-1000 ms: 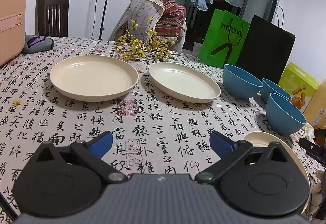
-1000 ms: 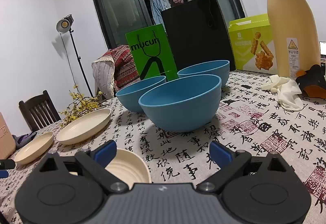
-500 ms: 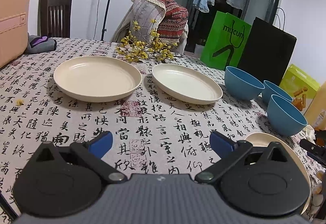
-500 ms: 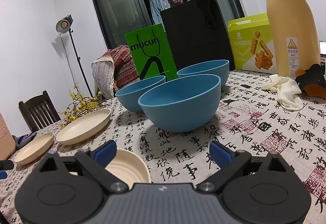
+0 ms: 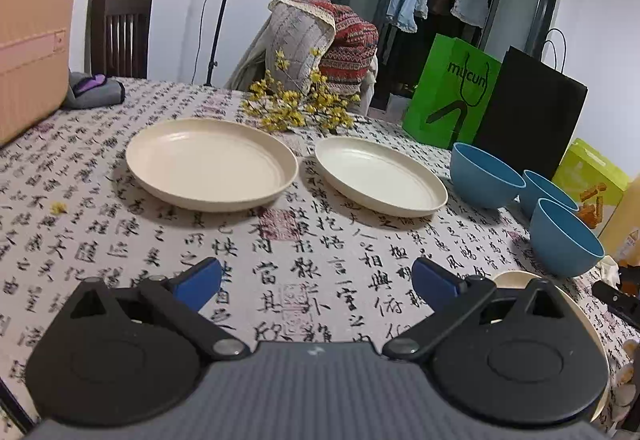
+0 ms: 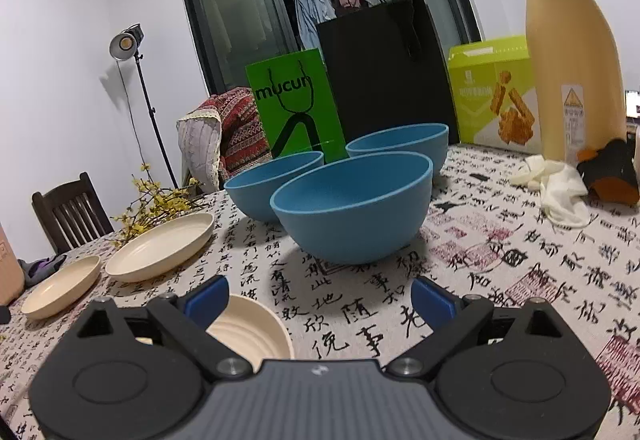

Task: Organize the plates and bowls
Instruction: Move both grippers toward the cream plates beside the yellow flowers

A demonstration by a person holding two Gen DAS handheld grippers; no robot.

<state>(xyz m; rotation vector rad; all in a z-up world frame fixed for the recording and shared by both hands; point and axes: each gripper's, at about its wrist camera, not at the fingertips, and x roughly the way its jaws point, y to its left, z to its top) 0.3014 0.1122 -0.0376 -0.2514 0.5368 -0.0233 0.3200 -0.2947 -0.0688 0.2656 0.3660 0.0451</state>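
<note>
Left gripper (image 5: 316, 278) spread wide, blue-padded fingers (image 5: 198, 278) parted over bare tablecloth (image 5: 280, 252), nothing between them. Ahead on the cloth, two cream plates side by side — the left plate (image 5: 212, 163) and the right plate (image 5: 380, 175), close but not touching, with a sprig of yellow flowers (image 5: 296, 107) just behind. Further right, three blue bowls (image 5: 486, 175) in a loose cluster before a green bag (image 5: 452, 91) and a black bag (image 5: 528, 111). A third cream plate (image 5: 584, 324) mostly hidden behind the gripper's right side. From the right wrist: right gripper (image 6: 320, 298) likewise open and empty, held low over the table, facing the nearest blue bowl (image 6: 354, 207) — upright, with the other two bowls just behind it. Third cream plate (image 6: 250, 332) directly under the left finger; the two other plates well off to the left. Tall tan bottle (image 6: 576, 51) and yellow-green box (image 6: 496, 95) at the right.
</note>
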